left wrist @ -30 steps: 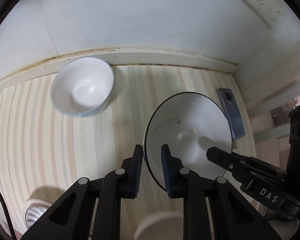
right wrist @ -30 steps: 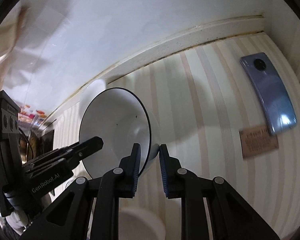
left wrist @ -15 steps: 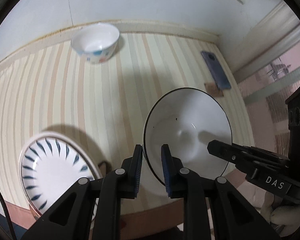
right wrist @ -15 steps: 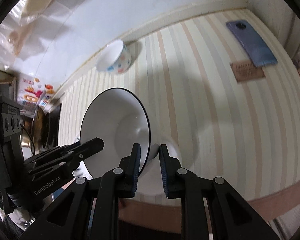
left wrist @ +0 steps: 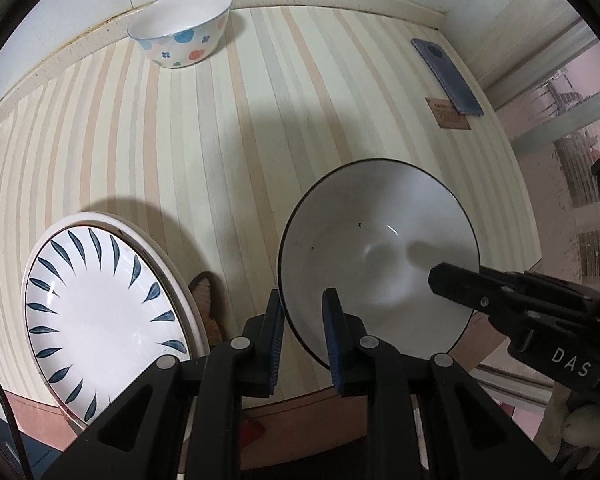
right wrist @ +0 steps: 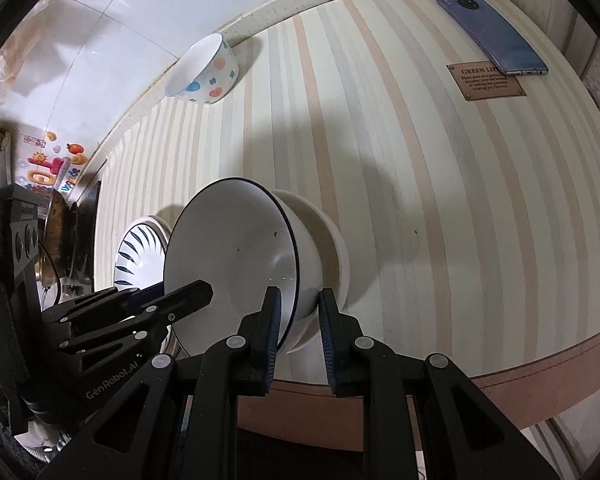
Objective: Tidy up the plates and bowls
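Left wrist view: black-rimmed bowl (left wrist: 380, 248) in both grippers' jaws, aloft.

My fingers hide part of the black-rimmed bowl's (left wrist: 376, 252) near rim. That bowl covers most of the leaf-patterned plate (right wrist: 140, 252). The small card's (right wrist: 486, 81) lower print is too small to read.

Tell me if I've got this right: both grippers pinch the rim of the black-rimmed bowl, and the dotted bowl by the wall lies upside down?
Not quite. The dotted bowl stands upright, its opening facing up, as the left wrist view shows. The rest holds: the left gripper and right gripper both pinch the rim of the black-rimmed bowl.
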`<state>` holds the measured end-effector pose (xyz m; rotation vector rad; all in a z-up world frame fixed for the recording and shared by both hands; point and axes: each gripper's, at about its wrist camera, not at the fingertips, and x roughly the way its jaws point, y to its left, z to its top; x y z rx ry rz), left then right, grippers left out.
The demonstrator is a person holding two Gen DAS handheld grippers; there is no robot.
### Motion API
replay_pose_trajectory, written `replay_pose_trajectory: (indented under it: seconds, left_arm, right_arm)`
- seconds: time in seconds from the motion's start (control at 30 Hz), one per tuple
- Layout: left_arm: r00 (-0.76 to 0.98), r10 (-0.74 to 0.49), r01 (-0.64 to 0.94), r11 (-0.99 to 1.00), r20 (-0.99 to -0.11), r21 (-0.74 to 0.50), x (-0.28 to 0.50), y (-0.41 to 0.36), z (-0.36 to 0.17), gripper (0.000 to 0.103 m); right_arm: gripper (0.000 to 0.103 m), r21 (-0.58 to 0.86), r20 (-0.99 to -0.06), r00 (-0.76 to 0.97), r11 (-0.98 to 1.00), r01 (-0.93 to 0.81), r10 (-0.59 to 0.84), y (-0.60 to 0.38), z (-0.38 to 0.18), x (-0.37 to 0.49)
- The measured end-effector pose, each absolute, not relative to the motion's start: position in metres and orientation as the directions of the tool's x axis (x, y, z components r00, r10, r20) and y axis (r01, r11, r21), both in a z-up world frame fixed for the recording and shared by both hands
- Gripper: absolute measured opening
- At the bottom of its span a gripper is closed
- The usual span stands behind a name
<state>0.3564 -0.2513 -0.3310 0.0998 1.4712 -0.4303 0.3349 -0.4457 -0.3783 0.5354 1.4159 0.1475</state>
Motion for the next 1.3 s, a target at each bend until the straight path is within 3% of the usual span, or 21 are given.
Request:
replay_pose_trajectory:
  seconds: [0.93, 1.2, 1.3]
  left_arm:
    - [0.021, -0.171, 0.328, 0.932, -0.985, -0.155, 0.357, -0.258, -0.34, 0.017]
    - [0.047, -0.219, 0.289, 0.937, -0.975, -0.197, 0.367, -0.239, -0.3, 0.018]
    - [0.082, -0.26, 0.226, 0.945, -0.962, -0.236, 0.397, -0.223, -0.279, 0.02]
  right_arm:
    - [0.023, 0.414, -0.91, 0.064, 0.888, 0.202, 0.41, -0.445, -0.389, 0.352]
    - [0.024, 0.448, -0.893, 0.066, 0.869, 0.209, 0.445, -0.464, -0.366, 0.37]
    - [0.039, 0.48, -0.877, 0.092, 0.851, 0.21, 0.472, -0.47, -0.356, 0.395]
